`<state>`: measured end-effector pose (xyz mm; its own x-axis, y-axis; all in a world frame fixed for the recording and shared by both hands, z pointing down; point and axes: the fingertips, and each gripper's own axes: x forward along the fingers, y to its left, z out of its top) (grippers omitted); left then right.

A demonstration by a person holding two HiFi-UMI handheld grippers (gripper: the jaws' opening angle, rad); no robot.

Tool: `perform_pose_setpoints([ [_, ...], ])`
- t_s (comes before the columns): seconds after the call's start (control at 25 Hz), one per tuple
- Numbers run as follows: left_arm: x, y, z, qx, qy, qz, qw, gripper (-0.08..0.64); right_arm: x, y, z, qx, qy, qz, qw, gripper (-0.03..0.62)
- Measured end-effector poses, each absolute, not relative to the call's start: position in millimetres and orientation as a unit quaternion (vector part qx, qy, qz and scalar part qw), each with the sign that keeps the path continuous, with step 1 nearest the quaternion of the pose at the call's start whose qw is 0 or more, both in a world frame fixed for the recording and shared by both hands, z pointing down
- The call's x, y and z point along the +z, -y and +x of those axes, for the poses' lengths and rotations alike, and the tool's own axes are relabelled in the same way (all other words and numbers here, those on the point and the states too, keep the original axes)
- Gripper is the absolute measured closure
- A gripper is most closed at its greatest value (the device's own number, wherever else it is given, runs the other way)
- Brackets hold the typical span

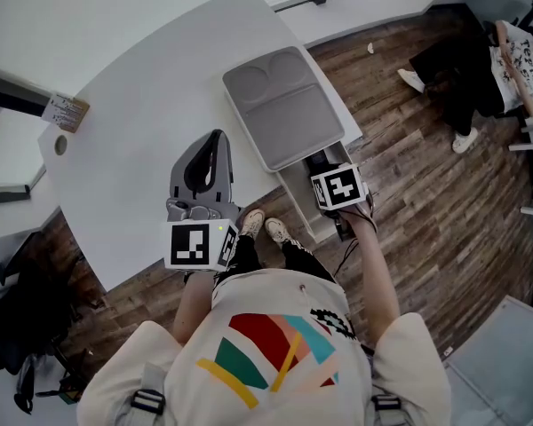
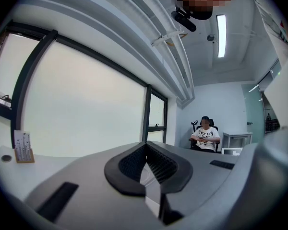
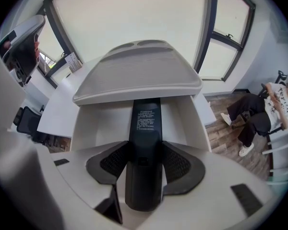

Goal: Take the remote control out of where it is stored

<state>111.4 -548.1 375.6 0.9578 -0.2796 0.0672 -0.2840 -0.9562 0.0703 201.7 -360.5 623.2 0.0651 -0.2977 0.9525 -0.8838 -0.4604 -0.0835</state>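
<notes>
A black remote control lies lengthwise in an open white drawer under the table edge, label side up. My right gripper points steeply down into the drawer, and its dark pads sit against both long sides of the remote's near end. In the head view this gripper hangs over the drawer, and only the remote's dark far end shows. My left gripper rests level on the white table, shut with nothing in it; its pad tips meet.
A grey moulded tray sits on the table just above the drawer and overhangs it. A small card holder stands at the table's far left. A seated person is off to the right on the wooden floor.
</notes>
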Motion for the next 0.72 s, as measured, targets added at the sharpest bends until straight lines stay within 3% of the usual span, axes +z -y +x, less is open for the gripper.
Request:
perform_pose_setpoints([
  [0.72,368.3,556.1,100.4,0.013,0.156,0.987,0.044,0.551,604.8,356.3,202.3,0.557,0.434,0.634,0.316,0.374],
])
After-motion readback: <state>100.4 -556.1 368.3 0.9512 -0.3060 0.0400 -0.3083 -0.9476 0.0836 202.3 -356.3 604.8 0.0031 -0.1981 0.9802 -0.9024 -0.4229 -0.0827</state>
